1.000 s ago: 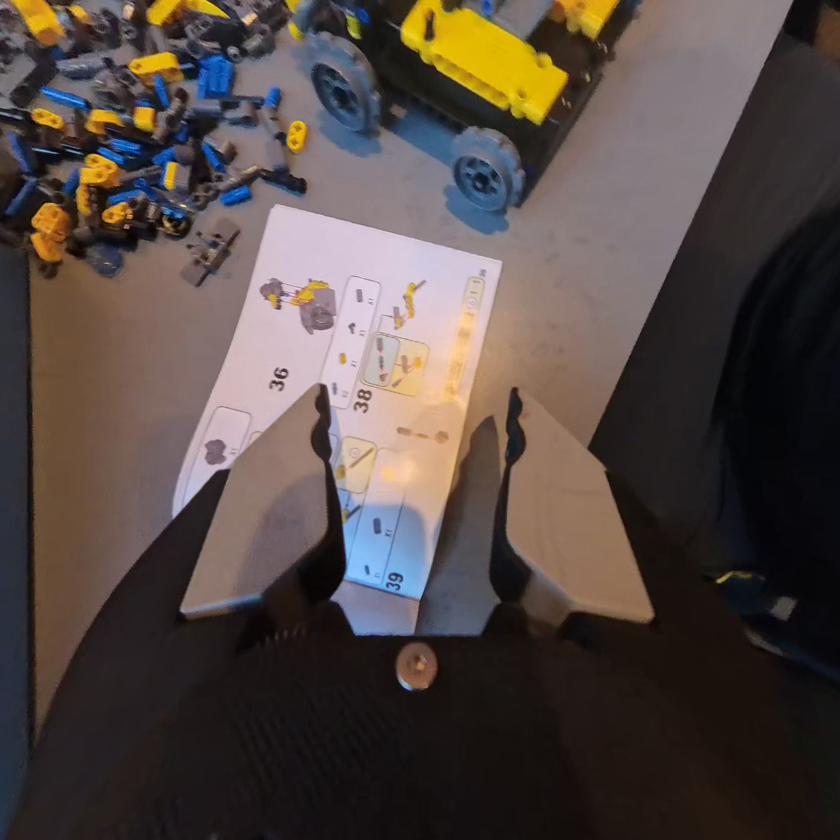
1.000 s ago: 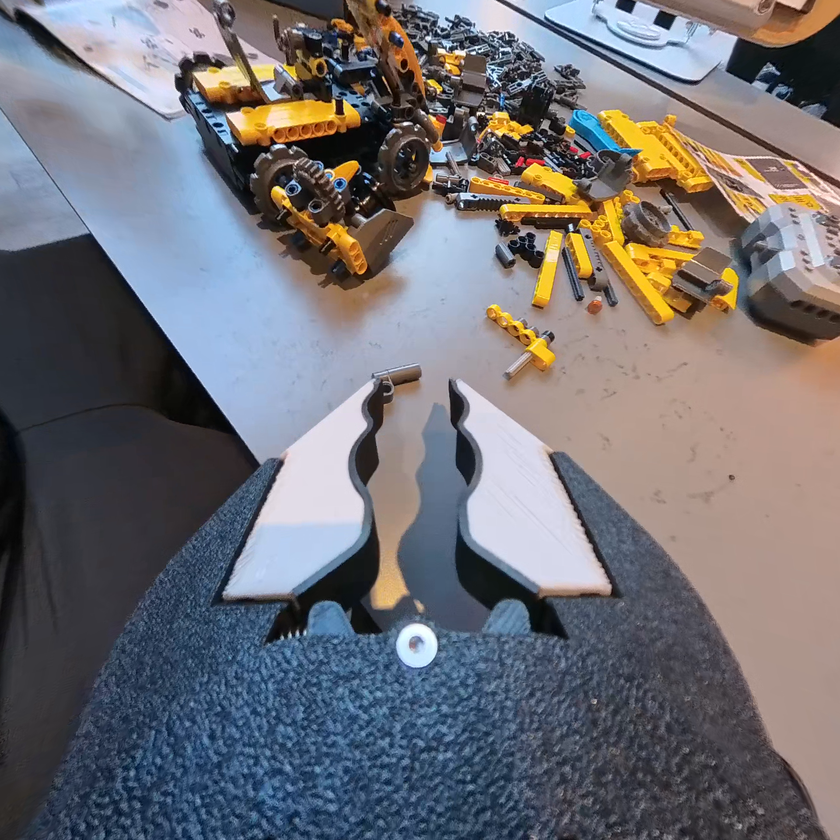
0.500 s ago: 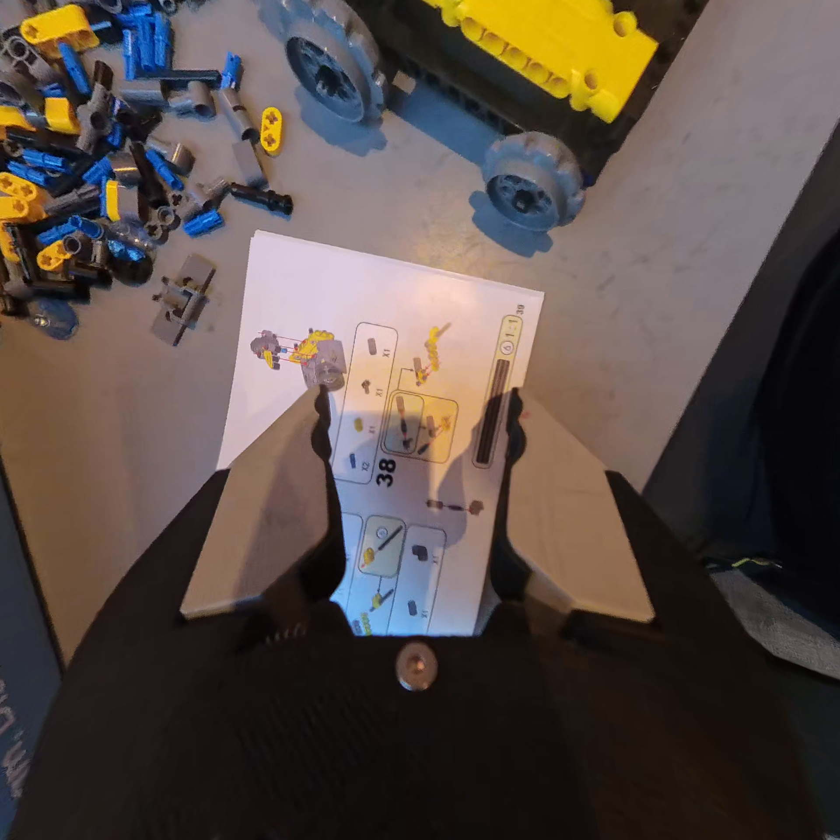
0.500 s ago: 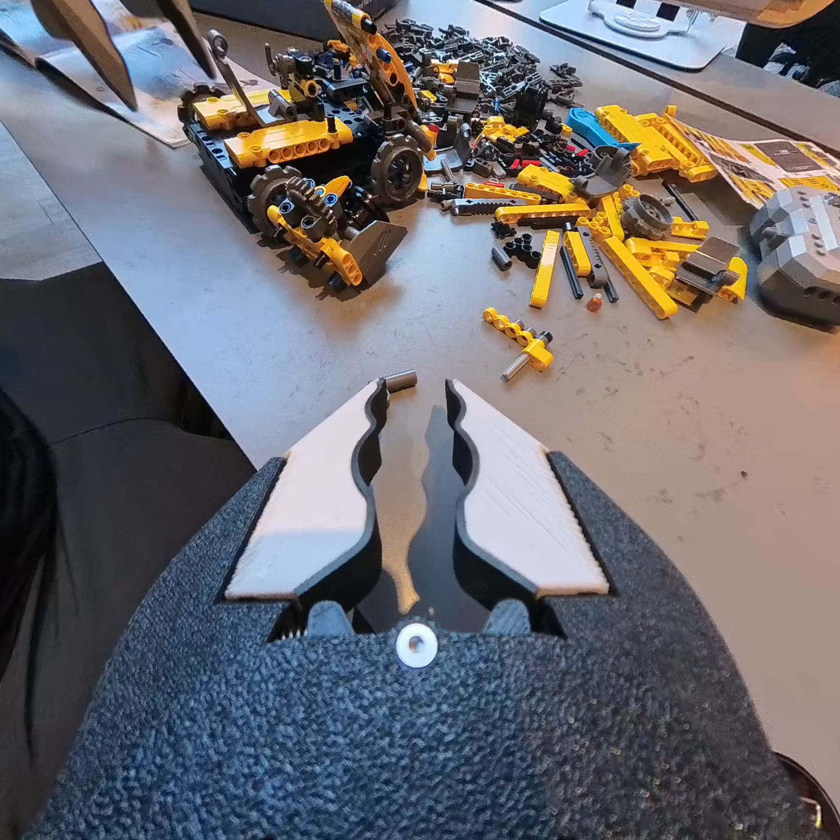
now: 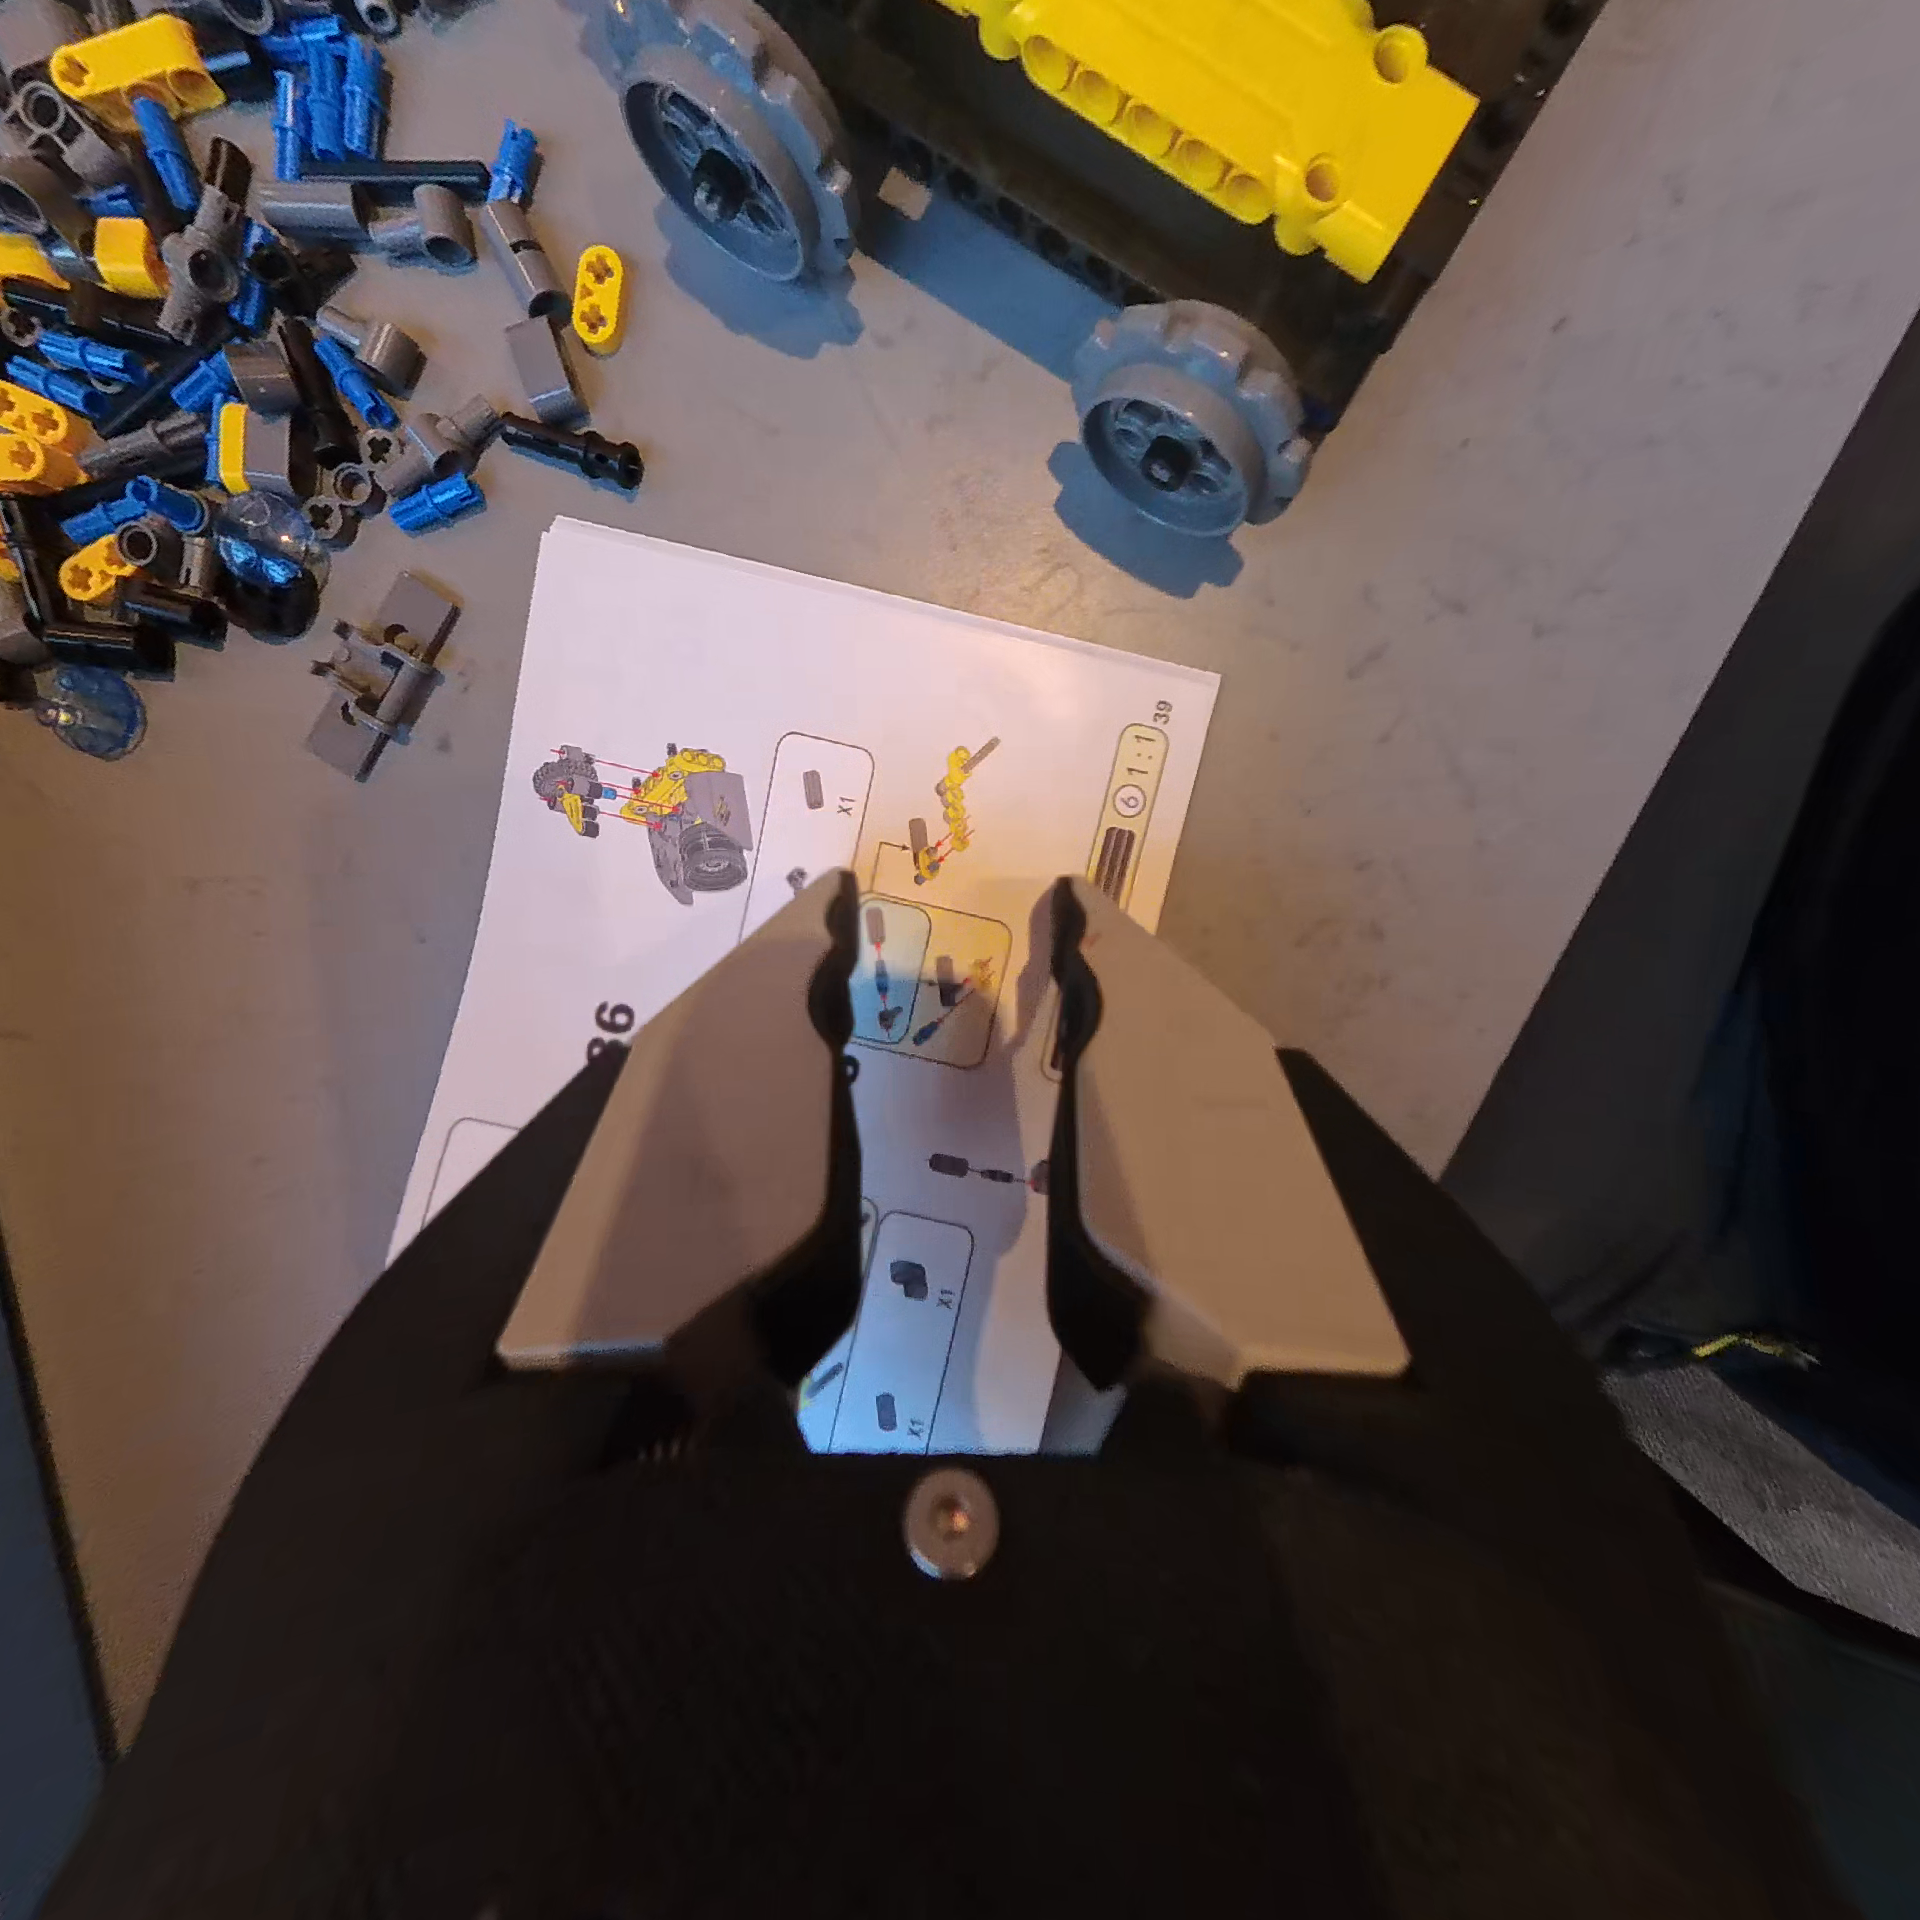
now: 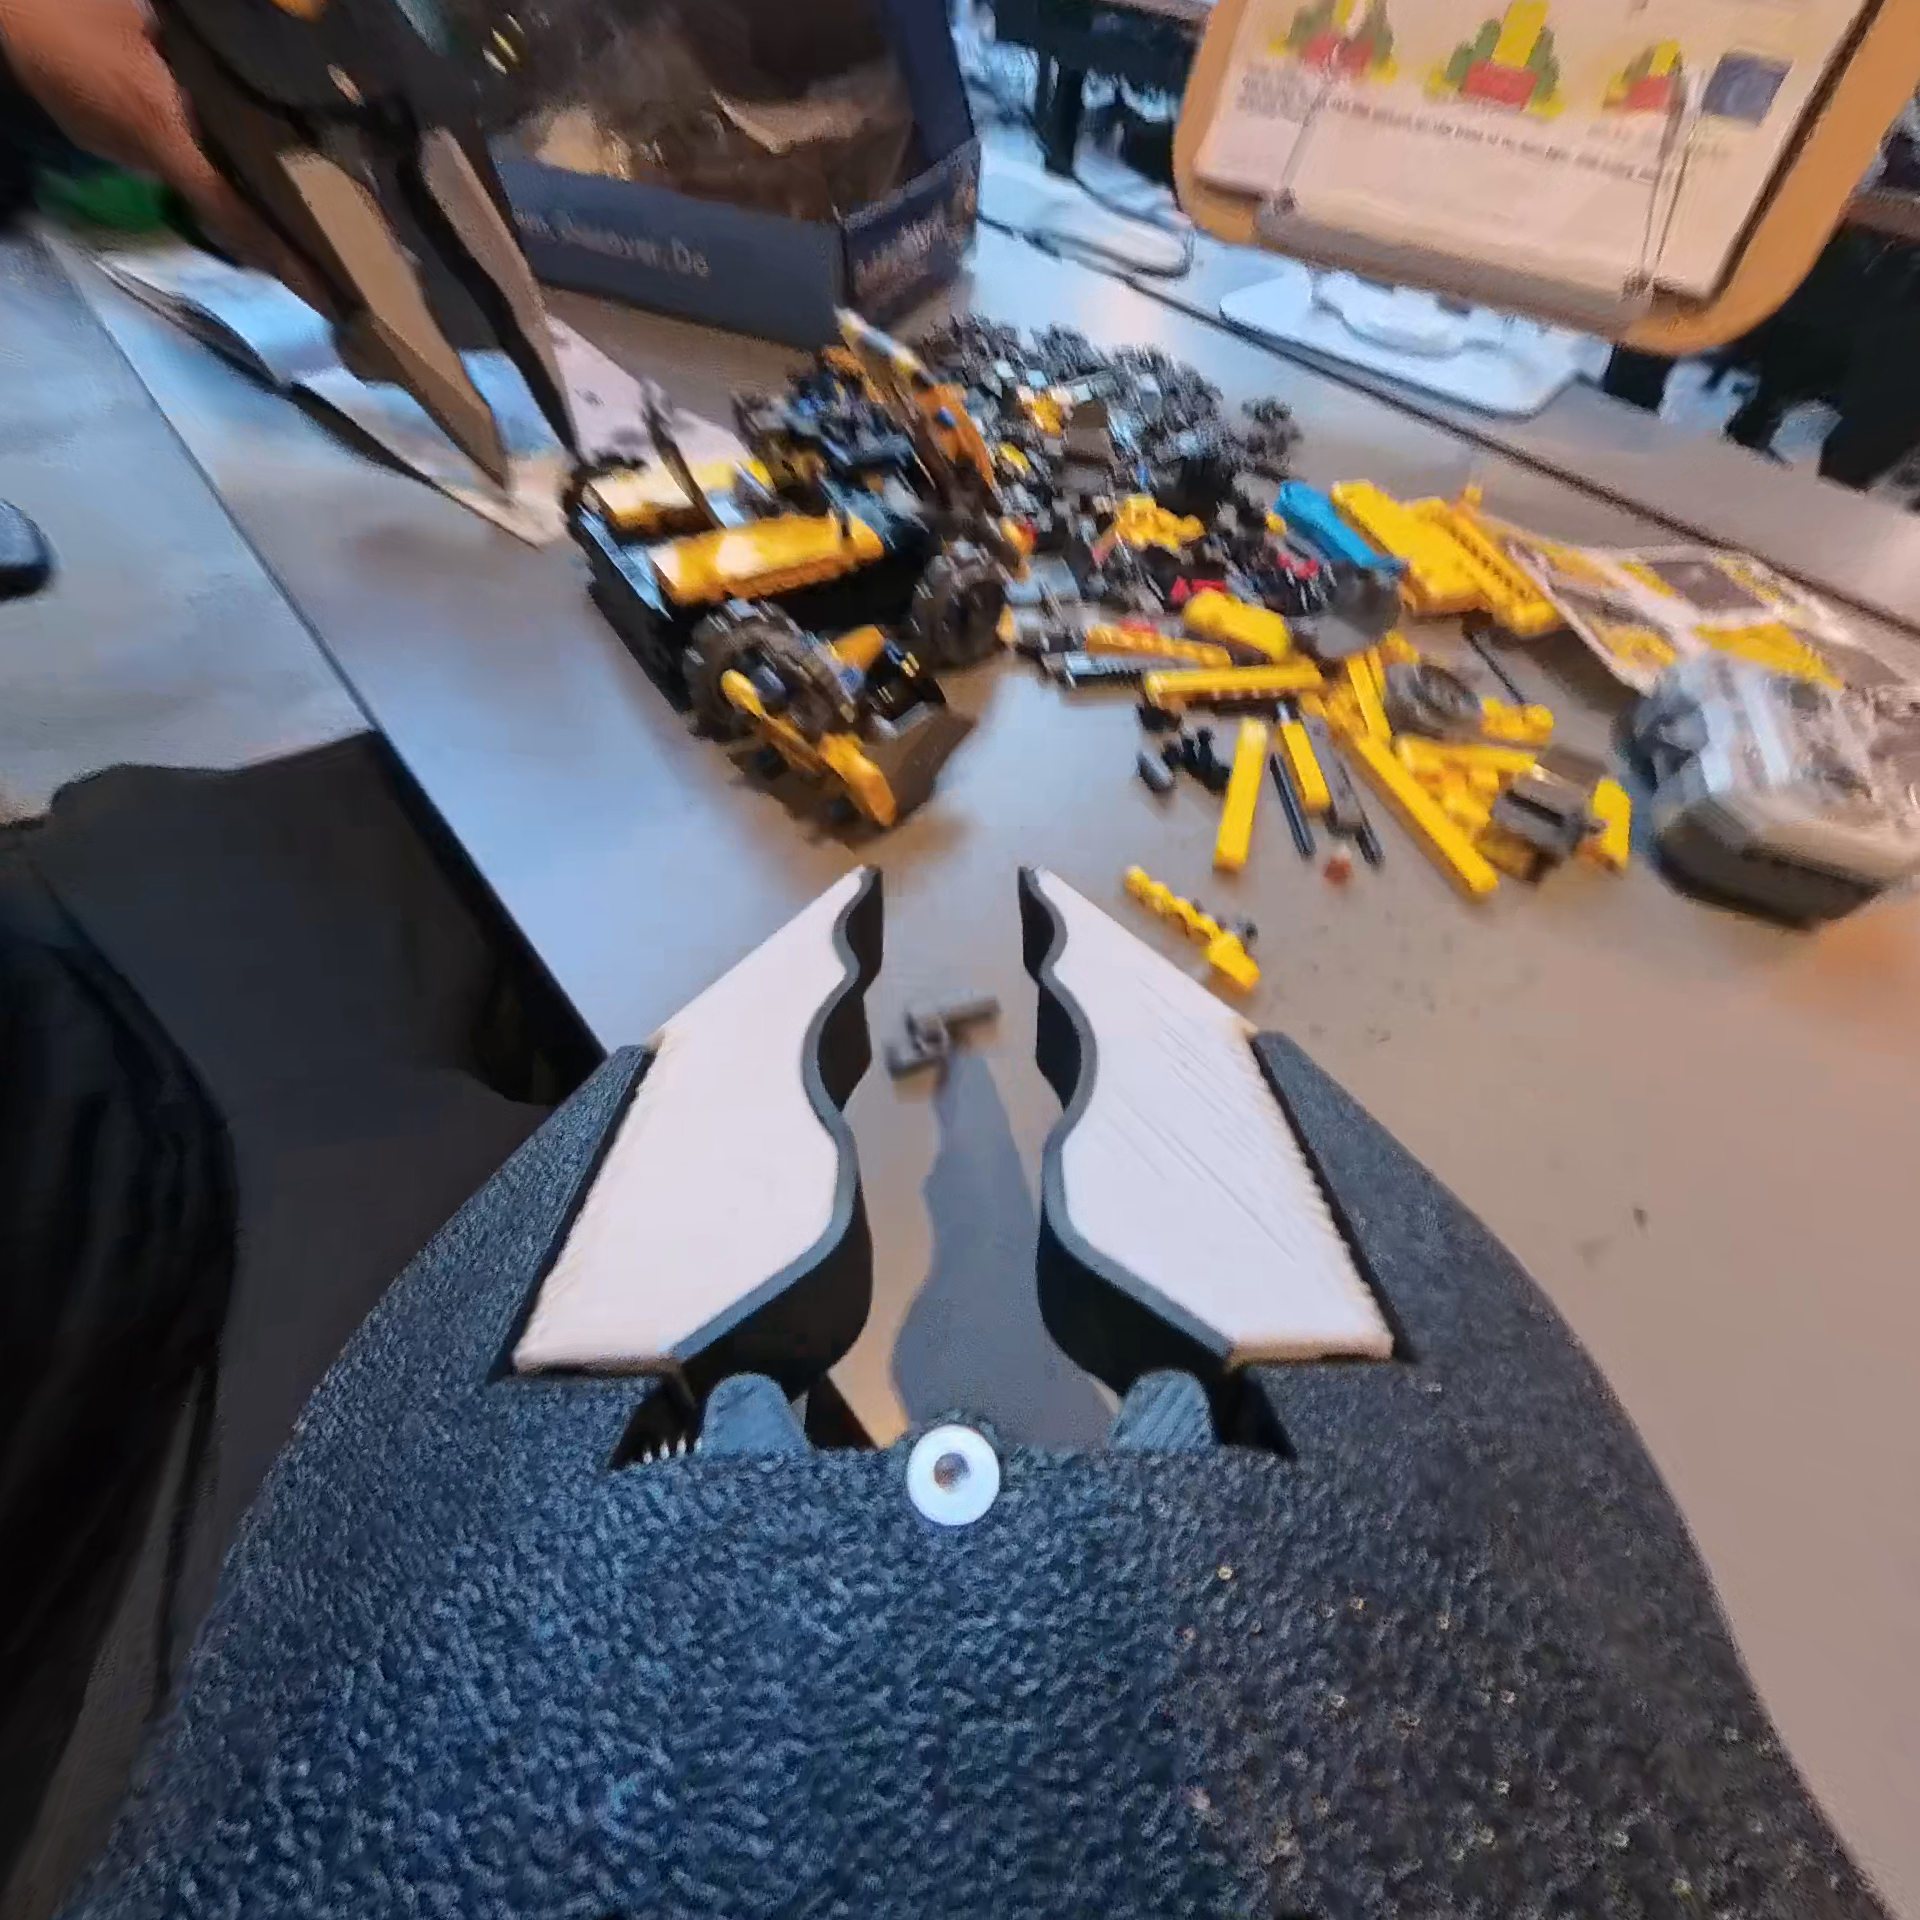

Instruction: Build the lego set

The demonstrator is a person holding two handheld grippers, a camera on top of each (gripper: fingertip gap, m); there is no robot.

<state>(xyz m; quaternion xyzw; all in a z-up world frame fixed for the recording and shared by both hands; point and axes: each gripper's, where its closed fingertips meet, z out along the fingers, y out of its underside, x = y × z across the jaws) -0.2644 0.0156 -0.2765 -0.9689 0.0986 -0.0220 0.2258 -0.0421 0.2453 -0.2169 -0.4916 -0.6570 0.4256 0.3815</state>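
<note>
The left gripper (image 5: 951,899) hangs over a white instruction sheet (image 5: 727,665) lying flat on the grey surface (image 5: 208,987), its fingers (image 5: 727,1122) parted and holding nothing. The right gripper (image 6: 951,894) is likewise parted and empty, poised above a small dark grey pin piece (image 6: 935,1029) that lies on the surface between its fingers without touching them. The thin, smooth sheet could slide or crease if the hard finger tips press on it at an angle. The pin piece is tiny and rigid, so a slightly off closing could flick it off the near edge, which is close by. Beyond stand a yellow and black toy vehicle (image 6: 790,582) with ridged grey wheels (image 5: 1184,436), and heaps of loose pieces (image 5: 177,343): blue and black pegs, grey sleeves, and long yellow holed beams (image 6: 1382,769). All are hard, glossy plastic, easily scattered by a stray sweep. The fingers are matte, with wavy inner edges.
</note>
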